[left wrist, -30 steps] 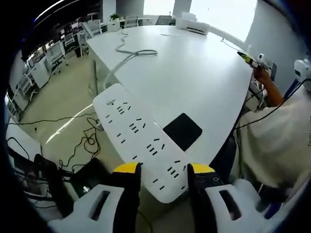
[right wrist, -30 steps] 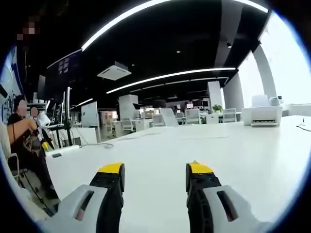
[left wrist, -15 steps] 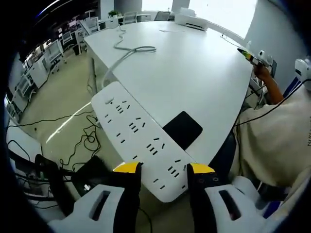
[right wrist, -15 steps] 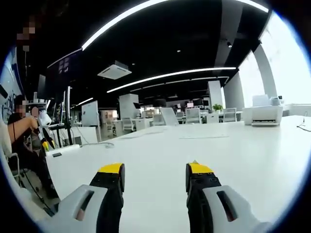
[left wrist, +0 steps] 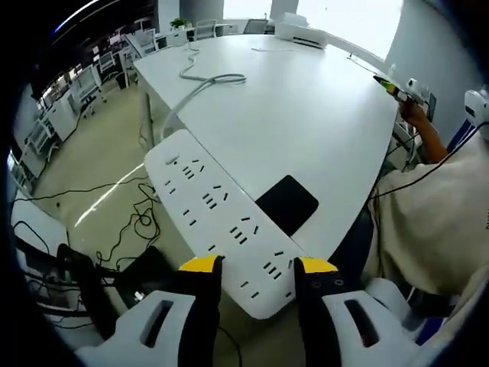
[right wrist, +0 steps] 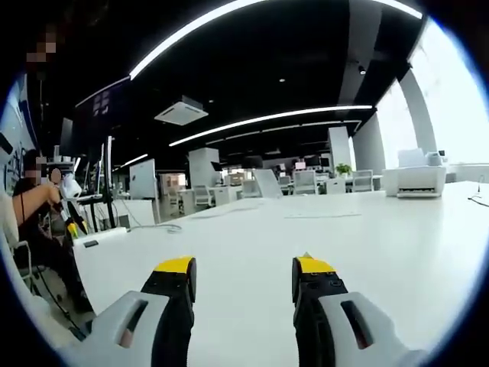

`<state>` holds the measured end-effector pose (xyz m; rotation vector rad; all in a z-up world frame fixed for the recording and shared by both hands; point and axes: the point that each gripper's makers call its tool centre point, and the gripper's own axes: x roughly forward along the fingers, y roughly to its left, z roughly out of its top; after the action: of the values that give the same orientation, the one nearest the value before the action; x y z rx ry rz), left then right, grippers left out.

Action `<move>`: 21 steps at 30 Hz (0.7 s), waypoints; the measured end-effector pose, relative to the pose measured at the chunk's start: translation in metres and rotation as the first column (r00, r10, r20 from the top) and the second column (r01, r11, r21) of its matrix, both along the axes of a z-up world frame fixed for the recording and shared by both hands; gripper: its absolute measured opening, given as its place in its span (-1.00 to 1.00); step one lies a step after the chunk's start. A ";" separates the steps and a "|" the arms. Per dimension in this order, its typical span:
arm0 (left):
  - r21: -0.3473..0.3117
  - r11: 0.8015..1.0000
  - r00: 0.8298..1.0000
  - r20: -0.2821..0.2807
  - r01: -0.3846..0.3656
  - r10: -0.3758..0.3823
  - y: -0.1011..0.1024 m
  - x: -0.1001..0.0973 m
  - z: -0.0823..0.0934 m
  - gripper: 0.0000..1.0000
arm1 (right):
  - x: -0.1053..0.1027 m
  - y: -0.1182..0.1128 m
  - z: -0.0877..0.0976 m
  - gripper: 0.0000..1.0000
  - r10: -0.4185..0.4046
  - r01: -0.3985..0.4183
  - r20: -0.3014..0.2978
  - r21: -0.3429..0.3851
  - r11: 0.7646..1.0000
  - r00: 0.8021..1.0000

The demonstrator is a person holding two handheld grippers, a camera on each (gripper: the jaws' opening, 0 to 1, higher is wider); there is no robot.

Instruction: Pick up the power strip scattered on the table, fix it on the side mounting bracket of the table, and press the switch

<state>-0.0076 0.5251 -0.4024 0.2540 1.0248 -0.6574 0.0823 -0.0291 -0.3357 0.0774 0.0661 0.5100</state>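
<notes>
A long white power strip [left wrist: 220,222] with several socket groups hangs past the edge of the white table [left wrist: 306,115], its near end clamped between the yellow-tipped jaws of my left gripper [left wrist: 256,267]. Its white cable [left wrist: 200,86] loops back across the tabletop. A black square pad [left wrist: 287,205] lies on the table just right of the strip. In the right gripper view my right gripper [right wrist: 243,271] is open with nothing between its jaws, low over the white table [right wrist: 367,252].
Black cables [left wrist: 130,229] lie on the floor left of the table. A seated person in a light shirt [left wrist: 435,222] is at the table's right. A white printer [right wrist: 412,182] stands at the table's far right in the right gripper view. A person [right wrist: 34,222] sits at the left.
The left gripper view has shifted very slightly; the strip stays clamped in the left jaws. The right gripper has not moved.
</notes>
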 end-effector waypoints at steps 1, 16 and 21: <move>0.004 1.000 1.000 -0.002 0.001 -0.001 0.000 0.000 0.000 -0.15 | 0.000 0.000 0.001 -0.07 0.001 -0.001 0.001 0.001 1.000 1.000; 0.022 1.000 1.000 -0.025 0.006 -0.006 -0.001 0.000 0.000 -0.15 | 0.002 -0.002 0.003 -0.08 0.003 -0.003 0.008 0.001 1.000 1.000; 0.039 0.999 0.999 -0.041 0.009 -0.007 -0.003 0.000 0.000 -0.15 | 0.000 -0.004 0.005 -0.11 0.005 -0.005 0.011 0.002 1.000 1.000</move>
<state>-0.0073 0.5223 -0.4029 0.2801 1.0766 -0.6525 0.0827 -0.0328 -0.3312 0.0761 0.0547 0.5160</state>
